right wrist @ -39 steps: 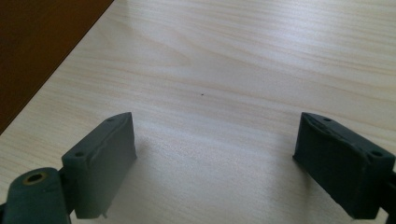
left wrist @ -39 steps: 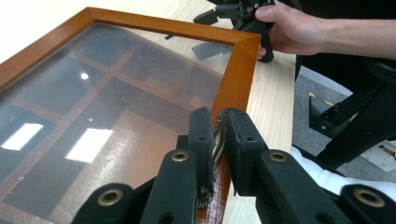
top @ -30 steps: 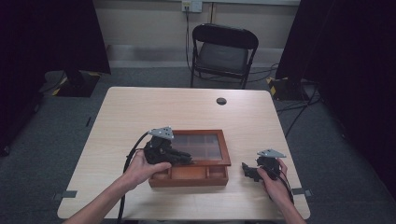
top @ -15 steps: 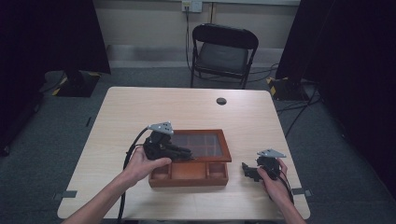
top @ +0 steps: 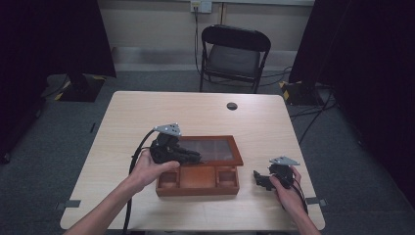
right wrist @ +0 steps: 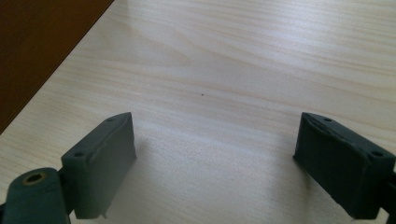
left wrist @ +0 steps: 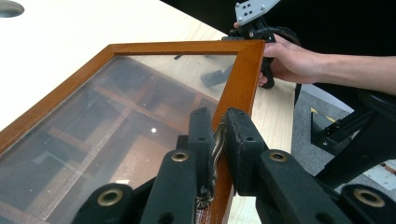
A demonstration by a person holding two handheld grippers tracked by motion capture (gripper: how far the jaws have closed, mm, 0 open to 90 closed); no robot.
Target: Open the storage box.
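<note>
A brown wooden box (top: 198,182) with several open compartments sits near the table's front edge. Its glass-paned lid (top: 211,149) is tilted up toward the back. My left gripper (top: 195,157) is shut on the lid's wooden frame (left wrist: 243,79), and its pads (left wrist: 201,135) pinch the frame edge, with a small metal fitting between them. Through the glass (left wrist: 116,116) the compartments show below. My right gripper (top: 259,179) rests on the table just right of the box. In the right gripper view its jaws (right wrist: 217,135) stand wide apart over bare tabletop. The box's dark side (right wrist: 37,51) is at the left there.
A small black round disc (top: 232,105) lies on the far part of the light wood table (top: 147,117). A black folding chair (top: 235,54) stands beyond the far edge. Cables trail on the floor at the right. Dark curtains hang on both sides.
My left gripper has risen slightly with the lid edge in its grip, and the lid tilts up a little more. The right gripper has stayed put.
</note>
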